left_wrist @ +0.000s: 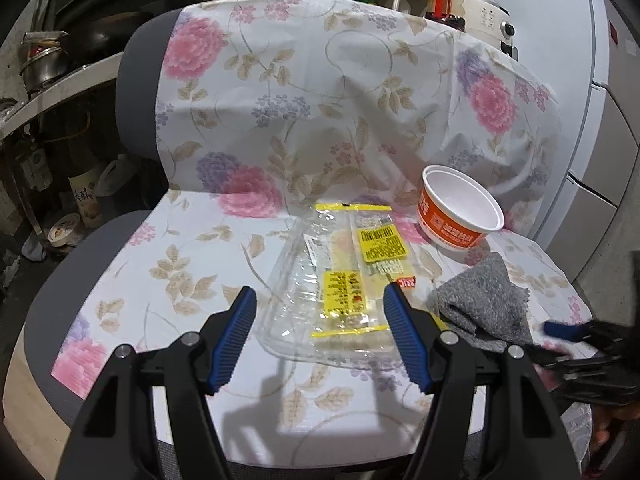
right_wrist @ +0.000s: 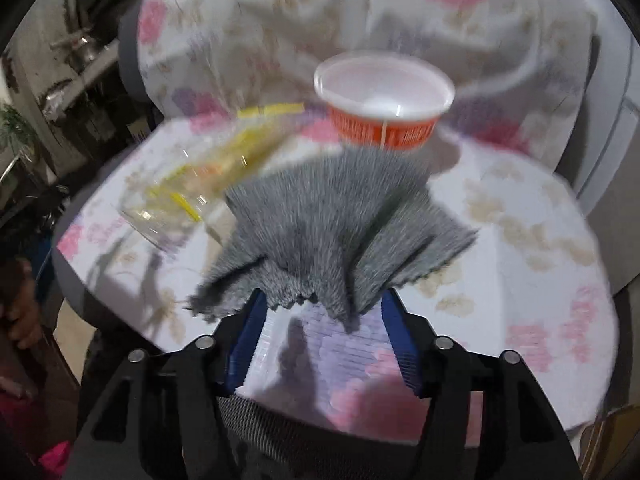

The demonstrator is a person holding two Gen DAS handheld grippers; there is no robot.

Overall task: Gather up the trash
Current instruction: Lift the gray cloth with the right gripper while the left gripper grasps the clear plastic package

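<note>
A clear plastic wrapper with yellow labels (left_wrist: 340,284) lies on the flowered chair seat (left_wrist: 180,264). My left gripper (left_wrist: 320,300) is open, its blue fingers on either side of the wrapper's near end. An orange paper cup (left_wrist: 460,208) with a white inside stands behind it to the right. A grey cloth (left_wrist: 484,300) lies right of the wrapper. In the blurred right wrist view, my right gripper (right_wrist: 324,308) is open just before the cloth's (right_wrist: 332,216) near edge, with the cup (right_wrist: 384,100) beyond and the wrapper (right_wrist: 200,176) to the left.
The chair has a flowered cover over its backrest (left_wrist: 320,80). Shelves with pots and bottles (left_wrist: 48,64) stand to the left. Bottles and a white appliance (left_wrist: 488,16) sit behind the chair. White cabinet doors (left_wrist: 608,120) are on the right.
</note>
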